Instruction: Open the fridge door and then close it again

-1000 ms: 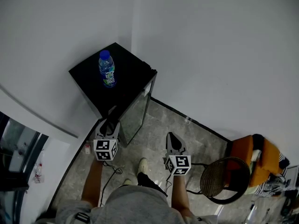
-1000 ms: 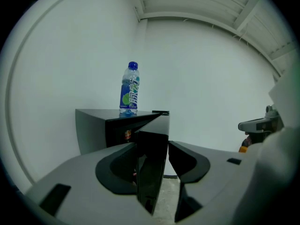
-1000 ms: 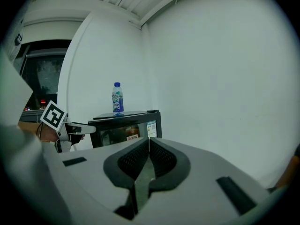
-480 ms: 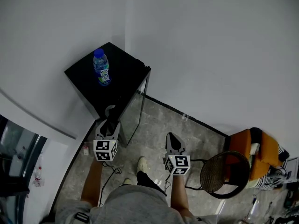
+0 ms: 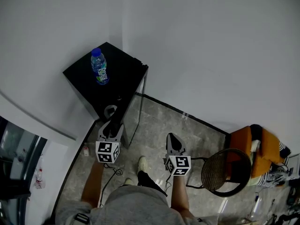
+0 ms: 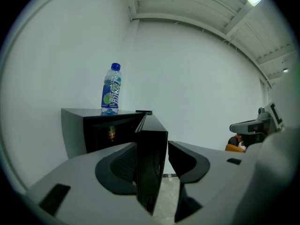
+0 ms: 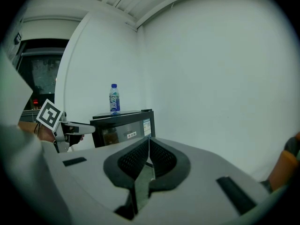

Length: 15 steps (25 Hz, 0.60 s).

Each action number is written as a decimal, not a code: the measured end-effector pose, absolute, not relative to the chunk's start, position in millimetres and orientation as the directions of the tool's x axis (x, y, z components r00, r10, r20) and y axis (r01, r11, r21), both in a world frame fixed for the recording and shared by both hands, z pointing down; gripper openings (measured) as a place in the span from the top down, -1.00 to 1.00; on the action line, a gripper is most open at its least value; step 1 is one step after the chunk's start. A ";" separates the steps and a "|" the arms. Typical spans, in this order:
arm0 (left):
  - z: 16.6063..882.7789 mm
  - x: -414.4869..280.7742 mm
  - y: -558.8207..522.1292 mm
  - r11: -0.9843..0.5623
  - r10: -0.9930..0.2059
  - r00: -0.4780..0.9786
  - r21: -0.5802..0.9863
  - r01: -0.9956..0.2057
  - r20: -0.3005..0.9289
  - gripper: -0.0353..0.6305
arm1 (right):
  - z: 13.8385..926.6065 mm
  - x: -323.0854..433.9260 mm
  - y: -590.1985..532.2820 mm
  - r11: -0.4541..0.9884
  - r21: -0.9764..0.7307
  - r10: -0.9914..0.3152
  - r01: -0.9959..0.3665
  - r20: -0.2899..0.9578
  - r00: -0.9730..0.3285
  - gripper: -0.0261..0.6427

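A small black fridge (image 5: 117, 74) stands in the corner of the room with a blue-capped bottle (image 5: 99, 67) on its top. Its glass door (image 5: 136, 107) stands ajar. My left gripper (image 5: 114, 114) reaches level to the door's free edge. In the left gripper view that edge (image 6: 152, 172) sits upright between the two pads, which close on it, and a can shows inside the fridge to its left. My right gripper (image 5: 172, 138) hangs apart over the floor, shut and empty; its pads meet (image 7: 149, 146). The right gripper view shows the door's front (image 7: 124, 130) and the bottle (image 7: 114, 99).
White walls meet right behind the fridge. A round wire chair (image 5: 225, 172) and an orange seat with striped cloth (image 5: 260, 153) stand at the right. A cable (image 5: 112, 172) lies on the grey floor by the person's shoe (image 5: 142, 164). Dark glass (image 5: 14, 158) is at the left.
My left gripper, with the door edge in it, has shifted a little up and right in the head view. The head view itself has drifted. The right gripper keeps its spot.
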<state>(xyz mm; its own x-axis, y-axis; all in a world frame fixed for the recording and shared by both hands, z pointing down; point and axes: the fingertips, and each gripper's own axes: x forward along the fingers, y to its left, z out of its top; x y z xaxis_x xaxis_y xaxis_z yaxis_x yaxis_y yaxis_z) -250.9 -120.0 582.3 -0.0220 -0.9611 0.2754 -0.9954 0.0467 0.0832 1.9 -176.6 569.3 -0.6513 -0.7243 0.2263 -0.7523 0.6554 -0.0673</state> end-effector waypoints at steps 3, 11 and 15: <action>581.6 -244.7 -120.0 0.030 -0.961 -0.007 0.080 -0.996 0.276 0.27 | 568.2 6.1 -175.6 0.647 -0.070 -0.731 -0.759 0.226 -0.644 0.84; 581.9 -233.4 -119.6 -0.002 -0.961 0.022 0.072 -0.997 0.277 0.30 | 569.1 15.7 -170.9 0.630 -0.072 -0.745 -0.773 0.224 -0.628 0.84; 581.5 -228.6 -118.2 -0.015 -0.959 0.035 0.074 -0.997 0.280 0.30 | 568.0 18.6 -168.7 0.623 -0.072 -0.751 -0.779 0.220 -0.622 0.84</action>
<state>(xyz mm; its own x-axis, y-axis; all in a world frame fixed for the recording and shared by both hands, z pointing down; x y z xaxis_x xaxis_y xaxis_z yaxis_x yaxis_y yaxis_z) -228.6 -118.2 581.5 0.0354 -0.9593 0.2801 -0.9971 -0.0152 0.0740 18.6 -168.7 568.0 -0.6220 -0.7513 0.2205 -0.7786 0.6234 -0.0719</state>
